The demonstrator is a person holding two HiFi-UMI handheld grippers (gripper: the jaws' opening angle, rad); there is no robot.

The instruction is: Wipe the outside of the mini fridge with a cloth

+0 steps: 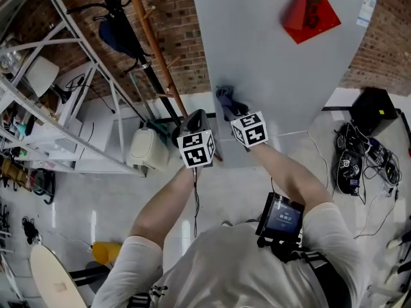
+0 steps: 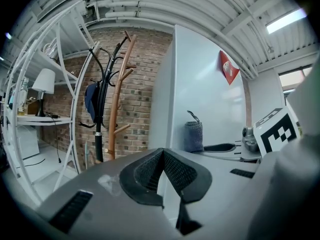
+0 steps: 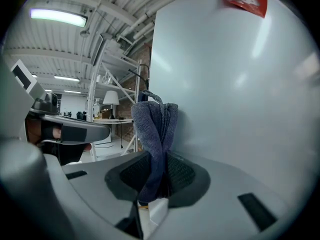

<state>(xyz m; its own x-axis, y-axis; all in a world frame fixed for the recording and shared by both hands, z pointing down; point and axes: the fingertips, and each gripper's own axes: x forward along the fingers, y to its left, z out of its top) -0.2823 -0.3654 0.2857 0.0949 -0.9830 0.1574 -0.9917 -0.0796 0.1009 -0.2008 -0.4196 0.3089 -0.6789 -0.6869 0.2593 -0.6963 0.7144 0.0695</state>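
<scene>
The mini fridge (image 1: 276,56) is a pale grey box with a red diamond sticker (image 1: 310,11); it fills the right gripper view (image 3: 235,84). My right gripper (image 1: 229,112) is shut on a blue-grey cloth (image 1: 226,101), which is bunched upright between the jaws (image 3: 157,179) and lies against the fridge wall (image 3: 155,129). My left gripper (image 1: 192,119) is just left of it, near the fridge's left edge, shut with nothing in it (image 2: 162,171). From the left gripper view the cloth (image 2: 193,136) shows against the fridge side (image 2: 200,84).
A wooden coat rack (image 1: 154,50) and a black stand lean by the brick wall left of the fridge. White metal shelving (image 1: 70,63) stands at far left. A white container (image 1: 146,149) sits on the floor. Cables and black gear (image 1: 359,159) lie at right.
</scene>
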